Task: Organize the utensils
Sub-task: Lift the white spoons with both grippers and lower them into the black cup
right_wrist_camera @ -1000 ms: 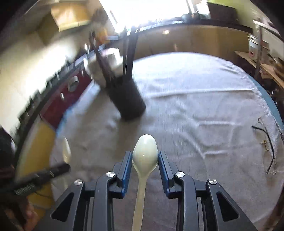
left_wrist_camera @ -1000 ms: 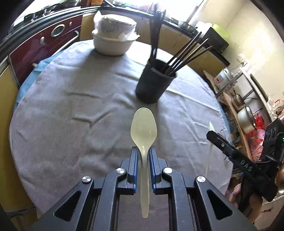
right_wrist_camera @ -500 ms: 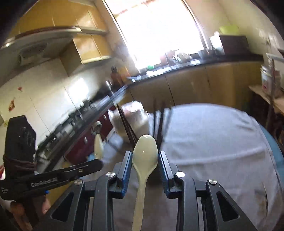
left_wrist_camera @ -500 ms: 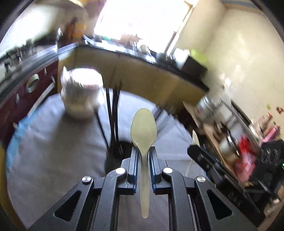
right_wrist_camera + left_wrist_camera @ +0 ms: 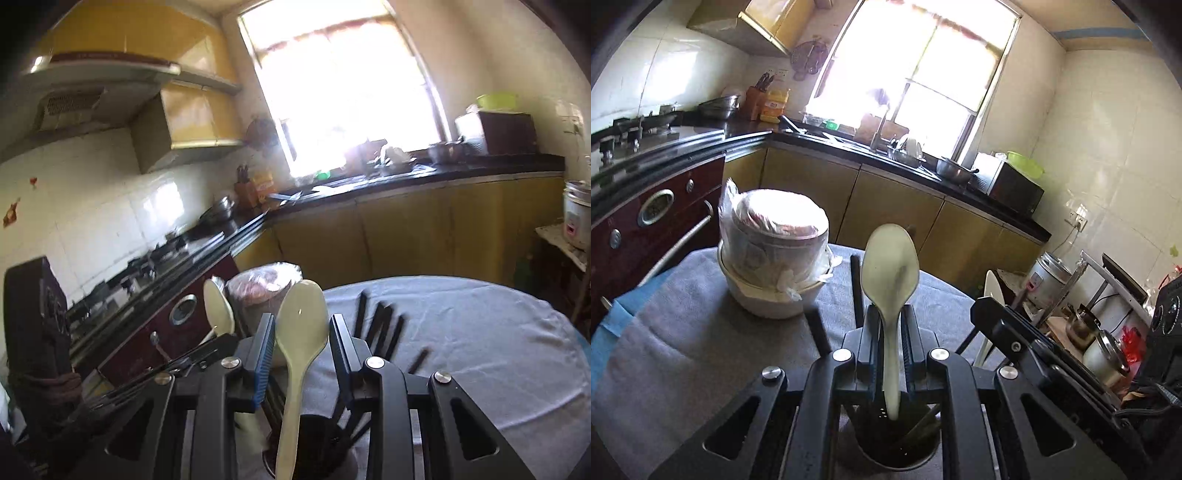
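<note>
- We see the round table (image 5: 683,354) under its grey cloth filling the foreground of a sunlit kitchen, with the dark holder (image 5: 897,446) standing on it as our landmark.
- Beyond the holder and to its left in the left wrist view sits a white bowl (image 5: 768,299), a plastic-wrapped pot stacked on top of it.
- The holder shows directly under both grippers; black chopsticks (image 5: 380,325) fan up out of it past the right gripper's fingers.
- Our left gripper (image 5: 889,332) hangs just above the holder, jaws drawn narrow and clamped on the neck of a pale spoon (image 5: 890,273); the spoon's bowl stands up and its handle tip points down at the holder's mouth.
- Our right gripper (image 5: 301,343) hangs over the holder too, beside the left one, jaws set wider, with a second spoon (image 5: 301,321) between them; its handle runs down to the holder's rim. The blue pads sit close on the spoon's bowl, though we cannot tell from this angle how firmly they press.
</note>
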A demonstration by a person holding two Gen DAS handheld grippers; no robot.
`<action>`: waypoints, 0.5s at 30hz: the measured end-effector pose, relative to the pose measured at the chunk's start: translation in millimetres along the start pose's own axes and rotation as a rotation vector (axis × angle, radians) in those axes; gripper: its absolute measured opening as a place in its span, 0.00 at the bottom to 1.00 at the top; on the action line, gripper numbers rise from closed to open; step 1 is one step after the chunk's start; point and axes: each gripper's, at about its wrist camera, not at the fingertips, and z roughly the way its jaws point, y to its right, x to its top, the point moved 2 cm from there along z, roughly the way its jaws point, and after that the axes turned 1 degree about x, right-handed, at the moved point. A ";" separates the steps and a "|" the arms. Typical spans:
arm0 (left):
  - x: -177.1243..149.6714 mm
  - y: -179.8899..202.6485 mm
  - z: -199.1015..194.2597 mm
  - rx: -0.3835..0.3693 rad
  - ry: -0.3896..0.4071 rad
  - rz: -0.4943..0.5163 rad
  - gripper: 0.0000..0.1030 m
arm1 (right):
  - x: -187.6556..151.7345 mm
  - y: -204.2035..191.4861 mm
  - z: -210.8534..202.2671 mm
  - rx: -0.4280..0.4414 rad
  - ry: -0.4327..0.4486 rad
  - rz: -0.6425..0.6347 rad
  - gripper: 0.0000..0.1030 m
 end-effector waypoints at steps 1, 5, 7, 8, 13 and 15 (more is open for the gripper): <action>-1.6 -3.3 4.3 -0.006 -0.009 -0.006 0.12 | -2.3 1.8 4.8 -0.002 -0.006 0.002 0.31; -6.7 -10.0 11.0 0.000 -0.002 -0.017 0.12 | -11.2 10.4 16.8 0.006 -0.020 0.027 0.31; -8.7 -8.5 9.9 -0.001 0.012 0.002 0.11 | -14.5 12.1 22.3 0.012 -0.028 0.025 0.31; -10.3 -6.9 8.5 0.000 0.018 0.017 0.11 | -15.2 13.8 22.4 0.012 -0.023 0.029 0.31; -20.2 -0.6 4.6 0.003 0.012 0.086 0.12 | -15.6 15.2 26.2 -0.006 0.007 0.016 0.32; -21.9 -0.4 4.5 -0.001 0.001 0.101 0.12 | -16.0 16.3 27.6 -0.017 0.010 0.003 0.32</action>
